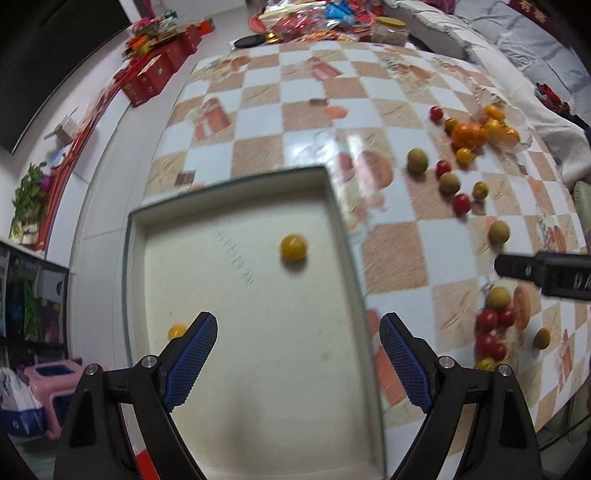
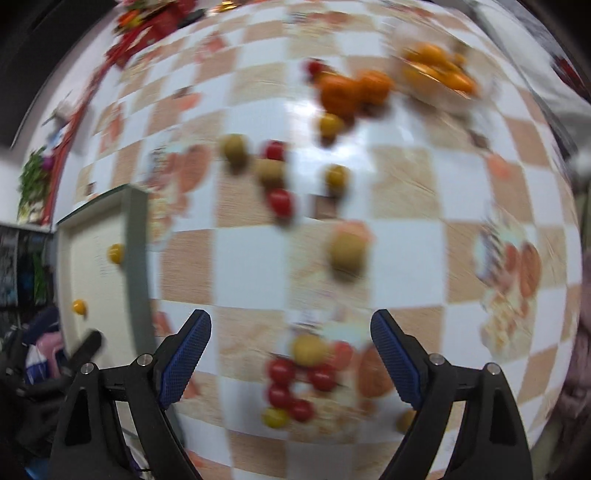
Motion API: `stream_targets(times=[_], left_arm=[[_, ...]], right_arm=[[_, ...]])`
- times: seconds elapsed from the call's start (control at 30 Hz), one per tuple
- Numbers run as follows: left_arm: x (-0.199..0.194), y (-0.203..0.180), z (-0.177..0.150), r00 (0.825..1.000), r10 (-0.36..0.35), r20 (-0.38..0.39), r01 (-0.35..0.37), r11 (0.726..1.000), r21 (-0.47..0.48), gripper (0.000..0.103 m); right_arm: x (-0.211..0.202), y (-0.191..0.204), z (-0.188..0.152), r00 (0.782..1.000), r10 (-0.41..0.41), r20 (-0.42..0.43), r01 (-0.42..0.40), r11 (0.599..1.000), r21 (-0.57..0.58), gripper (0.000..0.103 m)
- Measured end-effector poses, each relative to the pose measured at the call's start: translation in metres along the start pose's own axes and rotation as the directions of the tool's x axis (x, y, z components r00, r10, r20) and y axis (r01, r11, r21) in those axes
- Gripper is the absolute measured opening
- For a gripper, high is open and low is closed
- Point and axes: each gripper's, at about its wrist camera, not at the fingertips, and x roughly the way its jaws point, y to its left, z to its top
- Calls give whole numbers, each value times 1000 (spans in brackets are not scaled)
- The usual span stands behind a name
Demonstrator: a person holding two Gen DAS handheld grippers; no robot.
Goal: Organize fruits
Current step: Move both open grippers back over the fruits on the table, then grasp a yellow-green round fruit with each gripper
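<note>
Left gripper spread above tray (two yellow fruits inside); right gripper spread, seemingly over tomatoes

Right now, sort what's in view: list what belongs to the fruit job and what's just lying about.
Job:
white tray holding two yellow fruits
loose red tomatoes
green fruits
oranges
both open tongs, left and right

Lying about:
red gift boxes
snack packets
pink stool

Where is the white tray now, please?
The white tray lies on the checkered table, directly under the open left gripper; in the right wrist view it sits at far left, holding two yellow fruits.
</note>
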Motion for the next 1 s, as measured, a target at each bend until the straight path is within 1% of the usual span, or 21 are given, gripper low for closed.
stream_targets(times=[0.1,0.2,0.4,0.5,0.67,0.73,0.77,0.87,0.93,1.0], left_arm=[[-3,-16,23,1000,-19,22,19,1000,17,91],[1,-31,45,999,-28,32,27,999,31,91],[37,-57,83,999,-34,-16,34,999,34,91],[57,-67,94,999,-25,-35,27,998,50,91],[79,-79,102,999,-15,-49,19,996,83,90],[87,-83,105,998,-12,-55,17,995,95,81],[92,-85,106,998,-15,-66,21,995,97,80],[101,-88,112,997,-18,-70,25,995,92,80],[104,-89,117,997,-29,-66,35,996,84,80],[105,-90,125,998,-37,-53,41,996,81,80]], right_arm=[[0,-21,-3,1000,-16,-3,16,999,28,90],[-1,-30,-5,1000,-19,-2,19,999,31,90],[2,-35,-4,1000,-5,-8,5,1000,16,90],[6,-34,-3,1000,-6,-7,6,1000,-1,90],[16,-30,4,1000,2,-7,-2,1000,-19,90],[20,-26,8,1000,1,-8,-2,999,-32,90],[21,-24,9,1000,-4,-4,4,999,-43,90],[26,-18,14,1000,-19,7,20,997,-77,84],[30,-16,17,1000,-21,6,22,996,-86,78],[33,-15,21,1000,-18,5,19,996,-87,77]])
